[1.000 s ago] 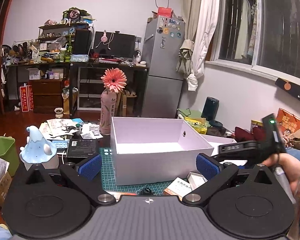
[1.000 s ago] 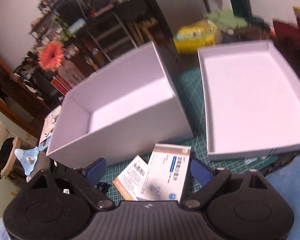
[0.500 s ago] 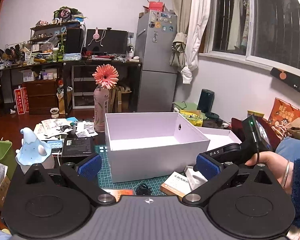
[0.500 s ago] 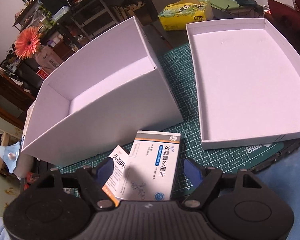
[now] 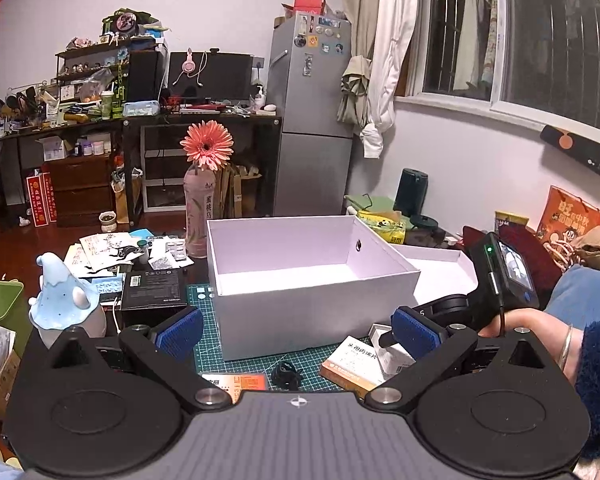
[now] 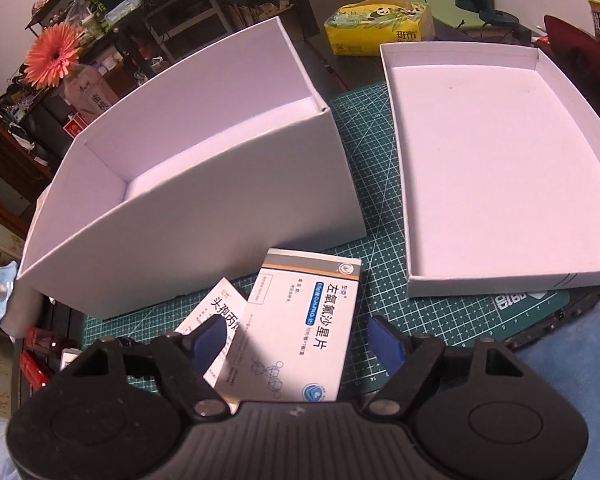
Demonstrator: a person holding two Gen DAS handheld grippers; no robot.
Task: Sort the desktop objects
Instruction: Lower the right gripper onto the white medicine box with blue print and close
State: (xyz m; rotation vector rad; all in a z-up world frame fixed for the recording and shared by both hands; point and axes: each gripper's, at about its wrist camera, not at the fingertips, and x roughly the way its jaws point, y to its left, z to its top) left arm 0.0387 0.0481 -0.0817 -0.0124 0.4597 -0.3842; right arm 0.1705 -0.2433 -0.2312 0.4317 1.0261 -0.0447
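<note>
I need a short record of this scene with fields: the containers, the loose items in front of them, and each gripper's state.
containers: deep white box, nothing visible inside; shallow white lid at its right, on the green cutting mat
loose items: blue-and-white medicine box leaning over an orange-and-white medicine box
right gripper: open, jaws astride the blue-and-white box, pads apart from it
left gripper: open, holds nothing

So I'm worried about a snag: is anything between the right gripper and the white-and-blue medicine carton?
Nothing visible. The right gripper is open with the white-and-blue medicine carton between its fingers; an orange-edged carton lies partly under it.
</note>
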